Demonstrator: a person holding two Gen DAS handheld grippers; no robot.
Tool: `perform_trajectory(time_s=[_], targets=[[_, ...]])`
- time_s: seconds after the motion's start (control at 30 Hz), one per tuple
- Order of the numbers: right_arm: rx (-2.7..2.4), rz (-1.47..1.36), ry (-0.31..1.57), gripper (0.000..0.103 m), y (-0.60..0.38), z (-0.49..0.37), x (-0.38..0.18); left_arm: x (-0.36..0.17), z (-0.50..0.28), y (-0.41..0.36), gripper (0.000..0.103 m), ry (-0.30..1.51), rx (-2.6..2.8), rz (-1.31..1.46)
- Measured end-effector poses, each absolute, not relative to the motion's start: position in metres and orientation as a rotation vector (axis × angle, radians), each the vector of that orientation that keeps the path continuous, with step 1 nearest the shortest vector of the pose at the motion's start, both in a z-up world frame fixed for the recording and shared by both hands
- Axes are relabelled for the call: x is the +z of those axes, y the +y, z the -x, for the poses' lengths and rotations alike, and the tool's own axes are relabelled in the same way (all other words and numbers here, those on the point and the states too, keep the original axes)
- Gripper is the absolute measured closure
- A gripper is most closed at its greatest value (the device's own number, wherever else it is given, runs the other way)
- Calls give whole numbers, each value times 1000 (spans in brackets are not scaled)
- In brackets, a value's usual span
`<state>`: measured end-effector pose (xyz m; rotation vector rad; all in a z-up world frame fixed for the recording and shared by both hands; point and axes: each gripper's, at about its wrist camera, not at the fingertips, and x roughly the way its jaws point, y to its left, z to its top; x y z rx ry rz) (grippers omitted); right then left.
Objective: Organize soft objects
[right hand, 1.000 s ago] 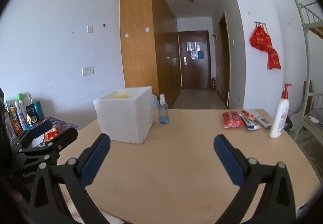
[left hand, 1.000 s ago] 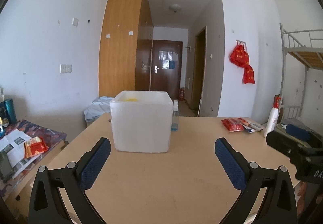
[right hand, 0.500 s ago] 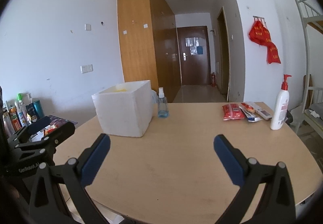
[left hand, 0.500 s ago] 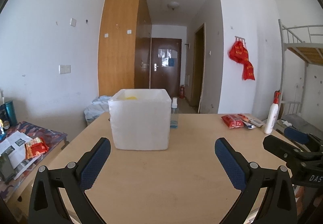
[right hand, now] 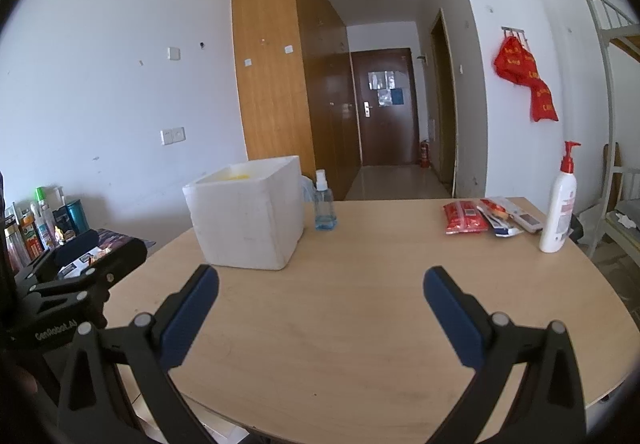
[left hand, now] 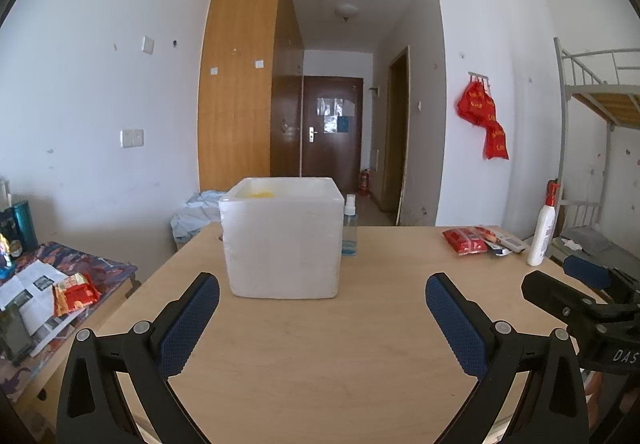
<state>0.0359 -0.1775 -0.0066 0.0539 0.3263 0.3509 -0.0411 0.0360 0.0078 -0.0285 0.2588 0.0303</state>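
White foam box sits on wooden table ahead of your left gripper, something yellow inside. Red packets lie far right, beside lotion bottle. Your left gripper and right gripper: fingers spread wide, nothing held, both above table.

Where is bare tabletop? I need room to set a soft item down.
The near half of the table, in front of the foam box, is bare. So is the middle, between the spray bottle and the red packets. The far right, packets to lotion bottle, is crowded.
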Motion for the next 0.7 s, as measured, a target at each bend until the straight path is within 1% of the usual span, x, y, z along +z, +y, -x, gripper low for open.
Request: perform_trajectory(time_s=[0.7], targets=[[367, -56, 335, 0, -179, -38, -6, 9, 44, 35, 0, 248, 44, 37]])
